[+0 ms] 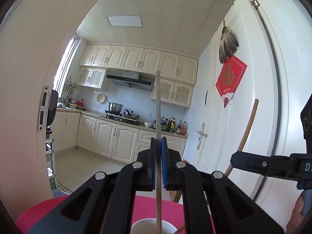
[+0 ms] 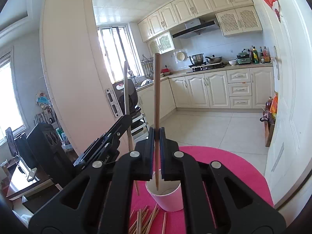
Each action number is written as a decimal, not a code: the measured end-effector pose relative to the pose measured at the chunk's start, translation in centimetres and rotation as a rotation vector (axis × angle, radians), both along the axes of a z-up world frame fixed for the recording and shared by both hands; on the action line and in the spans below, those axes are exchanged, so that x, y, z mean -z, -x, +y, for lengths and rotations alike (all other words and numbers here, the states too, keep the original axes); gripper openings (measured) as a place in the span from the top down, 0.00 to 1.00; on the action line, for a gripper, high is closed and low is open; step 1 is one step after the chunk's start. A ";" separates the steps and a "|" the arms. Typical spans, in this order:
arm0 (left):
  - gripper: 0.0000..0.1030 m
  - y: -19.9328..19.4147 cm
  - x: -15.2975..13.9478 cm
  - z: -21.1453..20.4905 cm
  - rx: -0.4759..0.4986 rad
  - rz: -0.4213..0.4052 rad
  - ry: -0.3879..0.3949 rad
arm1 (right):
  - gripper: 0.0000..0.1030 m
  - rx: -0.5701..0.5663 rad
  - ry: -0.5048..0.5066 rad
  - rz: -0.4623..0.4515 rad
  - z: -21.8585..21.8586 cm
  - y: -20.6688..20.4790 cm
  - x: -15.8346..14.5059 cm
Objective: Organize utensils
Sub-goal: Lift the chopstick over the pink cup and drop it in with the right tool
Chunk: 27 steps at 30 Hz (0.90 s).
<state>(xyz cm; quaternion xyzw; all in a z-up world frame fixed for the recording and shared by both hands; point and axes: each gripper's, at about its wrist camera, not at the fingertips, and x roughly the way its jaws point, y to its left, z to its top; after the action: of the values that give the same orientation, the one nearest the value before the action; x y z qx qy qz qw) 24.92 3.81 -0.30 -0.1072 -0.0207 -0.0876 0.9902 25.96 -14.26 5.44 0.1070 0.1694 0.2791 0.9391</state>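
We held the left gripper (image 1: 158, 144) with its blue-padded fingers (image 1: 165, 161) clamped on 1 thin, pale grey chopstick (image 1: 158, 128). The stick stood near upright, its lower end over the mouth of the white paper cup (image 1: 136, 227); we could not tell whether it touched the inside.

The right gripper (image 2: 156, 134) had its fingers (image 2: 150, 152) pressed shut on 1 round, tan wooden chopstick (image 2: 156, 89). Its tapered tip reached down into the cup (image 2: 167, 198), a smooth, slightly conical white cylinder that stood upright on the round tabletop (image 2: 234, 171), which was covered in a flat pink cloth.

Several loose wooden chopsticks (image 2: 145, 220) lay fanned on the cloth just in front of the cup, some overlapping. In the right wrist view the left gripper (image 2: 109, 138) appeared at left, black and angular, with its grey stick (image 2: 126, 89) rising beside the wooden one, the 2 apart.
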 end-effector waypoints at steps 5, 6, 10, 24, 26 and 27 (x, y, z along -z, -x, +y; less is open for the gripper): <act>0.95 -1.6 0.6 -0.7 -0.034 -0.017 0.005 | 0.95 0.000 0.016 0.028 0.5 -1.3 1.1; 0.95 -1.8 1.1 -0.6 -0.042 -0.011 -0.002 | 0.95 -0.001 0.017 0.037 0.8 -1.2 1.5; 0.95 -2.8 2.7 -0.6 -0.057 0.031 -0.008 | 0.95 -0.006 0.030 0.071 1.1 -1.8 2.9; 0.66 -1.8 3.4 -0.1 -0.021 0.167 -0.051 | 0.95 0.019 0.058 0.122 2.1 -1.8 4.3; 0.64 -1.2 3.2 0.1 -0.016 0.171 -0.054 | 0.95 0.025 0.061 0.127 2.2 -1.8 4.3; 0.62 -1.0 3.1 0.1 -0.014 0.181 -0.060 | 0.95 0.028 0.061 0.130 2.2 -1.7 4.3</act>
<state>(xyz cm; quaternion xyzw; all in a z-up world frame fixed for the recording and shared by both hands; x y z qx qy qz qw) 25.97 3.91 -3.39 -0.0851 0.0709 -0.0714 0.9913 27.67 -12.01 1.11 0.0986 0.2369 0.2532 0.9327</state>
